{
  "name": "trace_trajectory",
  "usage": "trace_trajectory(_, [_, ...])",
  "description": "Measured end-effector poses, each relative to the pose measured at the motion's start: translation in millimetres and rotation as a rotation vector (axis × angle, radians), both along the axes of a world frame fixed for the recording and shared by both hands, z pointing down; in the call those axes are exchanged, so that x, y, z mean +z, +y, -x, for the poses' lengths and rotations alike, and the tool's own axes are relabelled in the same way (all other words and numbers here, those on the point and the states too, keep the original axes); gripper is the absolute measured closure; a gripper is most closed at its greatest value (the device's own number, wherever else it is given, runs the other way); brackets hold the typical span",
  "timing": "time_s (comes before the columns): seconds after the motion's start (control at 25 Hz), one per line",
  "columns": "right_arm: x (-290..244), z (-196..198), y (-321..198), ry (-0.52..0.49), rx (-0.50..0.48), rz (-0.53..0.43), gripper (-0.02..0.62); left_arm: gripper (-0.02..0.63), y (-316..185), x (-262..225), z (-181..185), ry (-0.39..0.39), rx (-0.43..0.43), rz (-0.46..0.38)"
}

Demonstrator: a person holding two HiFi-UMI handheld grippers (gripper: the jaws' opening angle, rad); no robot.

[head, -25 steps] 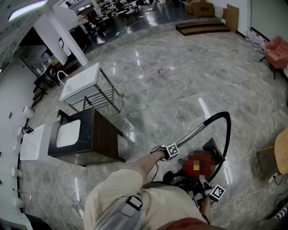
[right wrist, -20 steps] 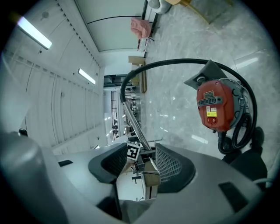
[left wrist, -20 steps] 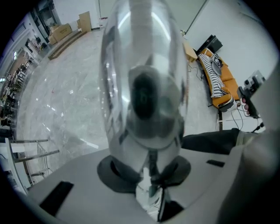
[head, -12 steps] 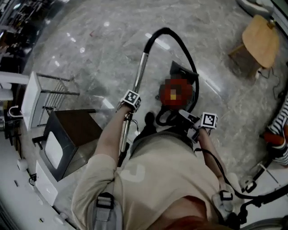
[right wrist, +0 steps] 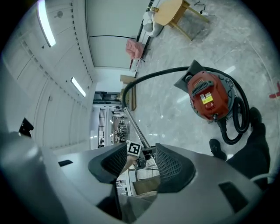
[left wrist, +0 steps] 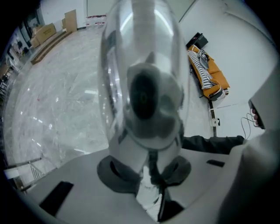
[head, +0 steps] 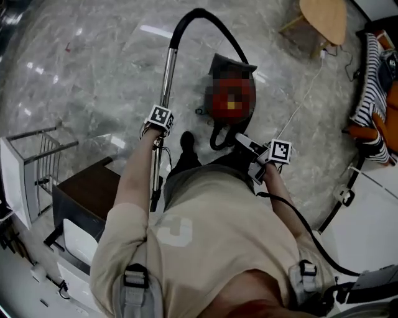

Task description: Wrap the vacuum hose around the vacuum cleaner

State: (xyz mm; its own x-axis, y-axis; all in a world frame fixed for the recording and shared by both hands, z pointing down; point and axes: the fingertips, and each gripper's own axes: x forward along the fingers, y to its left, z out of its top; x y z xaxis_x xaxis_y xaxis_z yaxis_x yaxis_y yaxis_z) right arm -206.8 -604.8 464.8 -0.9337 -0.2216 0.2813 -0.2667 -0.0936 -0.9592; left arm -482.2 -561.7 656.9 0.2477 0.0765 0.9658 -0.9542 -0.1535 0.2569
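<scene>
Wand (head: 167, 77) sits clamped in left hand-held gripper (left wrist: 146, 168); right hand-held gripper (right wrist: 139, 162) gapes empty.

Large open commercial hall, showroom-like. Evidence: wide polished marble floor (head: 93, 68); ceiling strip lights (right wrist: 45, 19); a free-standing basin cabinet (head: 90, 192) and a wire stand (head: 50, 161); cardboard boxes (left wrist: 43, 31) far off; sofa (left wrist: 210, 74) against a white wall.

Glossy marble floor (head: 93, 74). Round wooden table (head: 323, 17) far right. Striped cloth (head: 372, 68) on orange sofa (left wrist: 216, 79). Dark wood cabinet (head: 87, 192) beside metal-frame stand (head: 37, 158).
</scene>
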Motion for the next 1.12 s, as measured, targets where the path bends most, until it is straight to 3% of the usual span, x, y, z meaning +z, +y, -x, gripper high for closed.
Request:
trace_trajectory(0.12, [-6.2,38.5,30.0,0.051,0.012,0.002,0.397,0.506,-13.1,7.2,25.0,-0.008,0.082,-0.002])
trace_trajectory(0.28, [-18.0,47.7,51.7,0.075,0.095,0.02,0.397,0.505,-30.2,13.7,41.2,-0.028,0.152,0.014])
trace_trajectory(0.48, [-16.1,31.6,64.4,0.087,0.201,0.062,0.397,0.505,-46.8,26.8,44.0,-0.02,0.104,0.06])
trace_trajectory(0.72, [-7.5,30.2,66.6,0.101,0.228,0.115,0.397,0.505,-56.1,41.3,48.9,-0.001,0.026,0.069])
trace_trajectory(1.12, [-9.9,40.9,52.0,0.14,0.087,0.054,0.397,0.505,-10.3,51.5,92.8,-0.035,-0.053,0.123])
